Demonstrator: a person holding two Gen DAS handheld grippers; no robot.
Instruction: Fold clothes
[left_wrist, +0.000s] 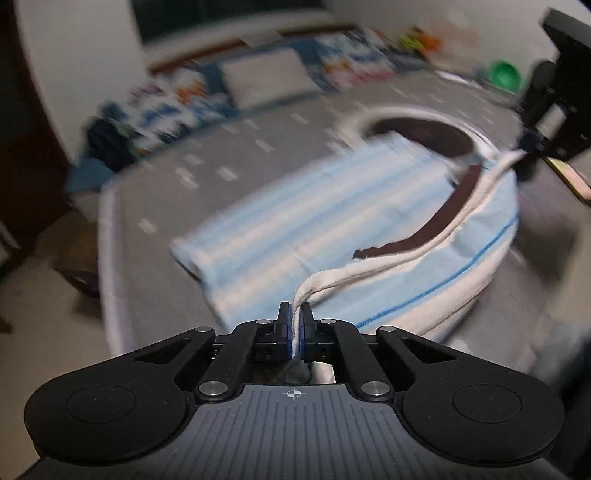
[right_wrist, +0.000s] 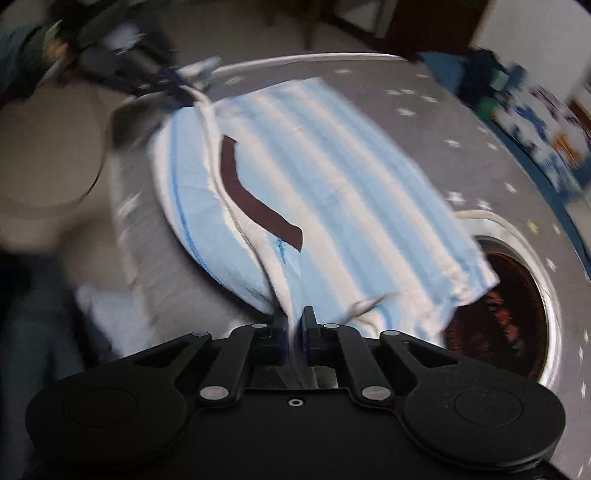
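Both grippers had the cloth (left_wrist: 332, 221)! Left gripper (left_wrist: 294, 325) clamped one end of its white hem, right gripper (right_wrist: 294, 325) pinched the other, and the striped cloth lay spread across the grey bed (left_wrist: 166, 192).

Grey star-print bed (left_wrist: 258, 147), white wall (left_wrist: 74, 55), pale floor (left_wrist: 37, 314).

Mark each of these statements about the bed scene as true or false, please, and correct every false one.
1. The left gripper is shut on the striped cloth. True.
2. The right gripper is open and holds nothing. False: it is shut on the cloth's white edge.
3. The cloth is red. False: it is light blue and white.
4. The cloth lies on a grey bed. True.
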